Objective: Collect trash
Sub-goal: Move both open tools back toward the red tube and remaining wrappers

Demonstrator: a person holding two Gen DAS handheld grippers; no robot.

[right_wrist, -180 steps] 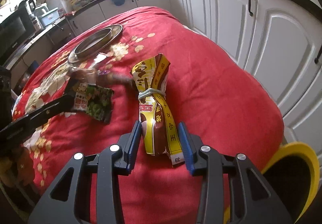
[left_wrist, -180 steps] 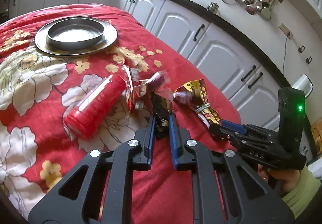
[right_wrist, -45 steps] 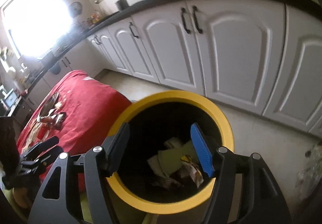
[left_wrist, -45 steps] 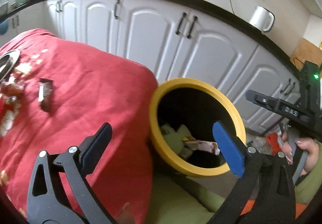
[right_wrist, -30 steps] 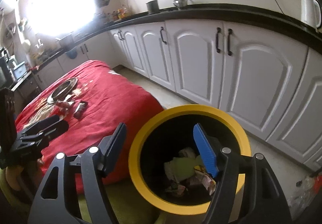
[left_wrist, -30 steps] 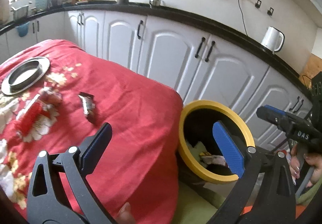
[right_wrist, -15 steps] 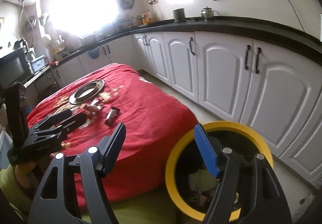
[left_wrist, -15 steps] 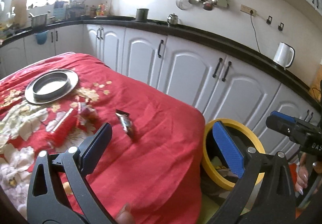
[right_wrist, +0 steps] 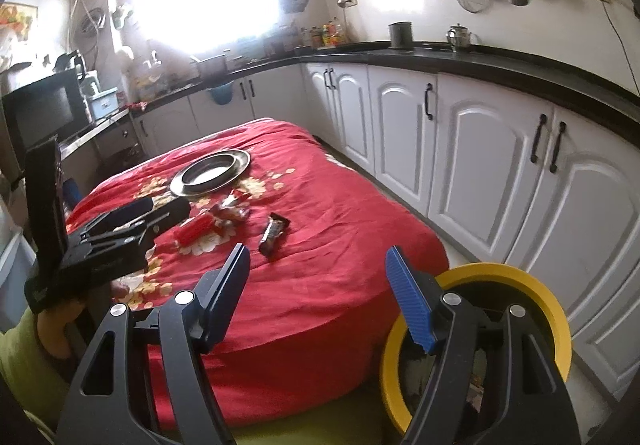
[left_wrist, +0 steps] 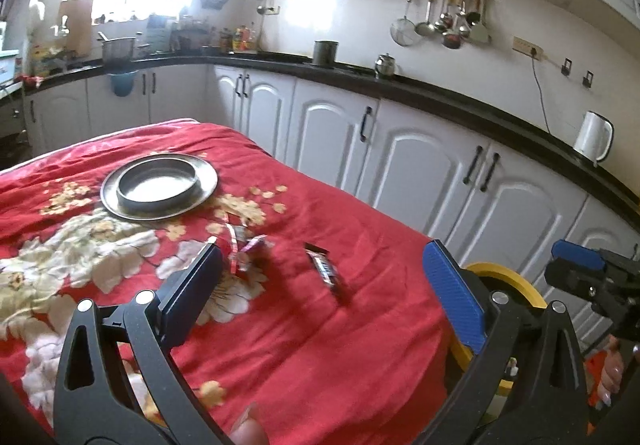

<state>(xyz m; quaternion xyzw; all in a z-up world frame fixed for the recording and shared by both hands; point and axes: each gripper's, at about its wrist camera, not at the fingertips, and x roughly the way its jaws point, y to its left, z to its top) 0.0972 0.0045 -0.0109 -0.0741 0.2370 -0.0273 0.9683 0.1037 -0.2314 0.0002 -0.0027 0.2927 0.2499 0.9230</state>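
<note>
Wrappers remain on the red floral cloth (left_wrist: 360, 345): a dark snack-bar wrapper (left_wrist: 325, 269) lies flat, nearer the yellow bin (right_wrist: 554, 309) than the crumpled foil scraps (left_wrist: 244, 251) and red tube (right_wrist: 196, 227). I judge it light, thin and slippery; I'd pinch across its middle. My left gripper (left_wrist: 320, 295) and right gripper (right_wrist: 318, 291) both gape wide, empty.

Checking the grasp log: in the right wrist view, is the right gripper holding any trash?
No. The right gripper is open with nothing between its fingers; the dark wrapper lies on the red cloth.
</note>
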